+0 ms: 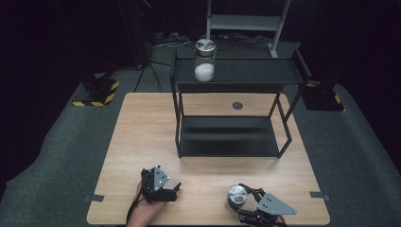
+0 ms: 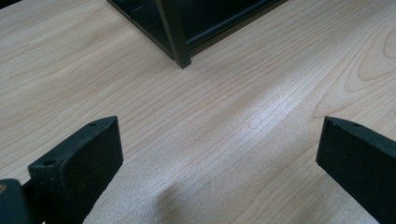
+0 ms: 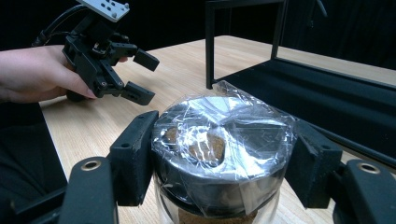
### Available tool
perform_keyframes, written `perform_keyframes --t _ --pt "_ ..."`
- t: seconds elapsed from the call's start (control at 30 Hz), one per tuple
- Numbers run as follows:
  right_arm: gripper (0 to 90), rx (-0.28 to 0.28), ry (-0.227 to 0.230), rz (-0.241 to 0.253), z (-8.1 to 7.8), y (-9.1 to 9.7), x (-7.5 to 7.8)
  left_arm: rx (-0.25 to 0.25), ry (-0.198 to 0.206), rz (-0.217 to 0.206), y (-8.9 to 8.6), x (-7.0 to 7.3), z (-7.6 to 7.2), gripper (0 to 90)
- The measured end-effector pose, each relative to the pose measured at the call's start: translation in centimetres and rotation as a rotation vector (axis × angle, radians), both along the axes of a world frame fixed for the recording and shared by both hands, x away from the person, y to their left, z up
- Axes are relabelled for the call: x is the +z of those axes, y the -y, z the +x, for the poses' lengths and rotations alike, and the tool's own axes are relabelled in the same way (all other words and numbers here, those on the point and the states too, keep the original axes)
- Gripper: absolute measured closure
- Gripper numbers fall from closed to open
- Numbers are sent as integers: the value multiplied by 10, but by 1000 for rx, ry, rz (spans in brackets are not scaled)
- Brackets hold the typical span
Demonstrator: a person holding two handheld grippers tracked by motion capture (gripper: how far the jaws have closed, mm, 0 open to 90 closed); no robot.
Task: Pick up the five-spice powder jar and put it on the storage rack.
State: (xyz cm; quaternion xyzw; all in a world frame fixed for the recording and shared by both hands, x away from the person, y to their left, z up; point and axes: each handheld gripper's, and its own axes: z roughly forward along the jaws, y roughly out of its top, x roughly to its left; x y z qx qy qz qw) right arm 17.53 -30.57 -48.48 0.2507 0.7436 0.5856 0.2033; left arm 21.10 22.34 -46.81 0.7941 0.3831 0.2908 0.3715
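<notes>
Right gripper (image 3: 223,161): clenched on the near jar (image 3: 223,149), jaws pressed to both sides of its lid; also seen at the near right of the table (image 1: 203,142) in the high view (image 1: 246,204).
Near jar: stands upright on the table at the near right edge (image 1: 236,195); dark lid wrapped in clear crinkled film, glass body below, brown stuff inside seen at the bottom of the right gripper view.
Left gripper (image 2: 219,154): released, jaws wide apart with bare wood between them; nothing held.
Left gripper place: near left of the table (image 1: 163,187), in a hand (image 1: 142,210) coming in from the near edge; well apart from the near jar. In the right gripper view it sits at the far left (image 3: 135,77), jaws spread.
Rack (image 1: 234,75): black two-level metal frame at the far middle of the table, lower shelf (image 1: 229,137) bare; its near corner leg shows in the left gripper view (image 2: 175,35).
Far jar (image 1: 205,59): upright on the rack's top shelf, left part, white stuff inside, metal lid on.
Table: light wood, grey floor around it.
</notes>
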Motion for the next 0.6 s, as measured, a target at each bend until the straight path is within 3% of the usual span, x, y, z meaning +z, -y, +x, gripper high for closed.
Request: perform_keyframes --t 0.6 --pt "340 -14 -8 17 0 0 0 -4 0 -4 -1 0 0 9"
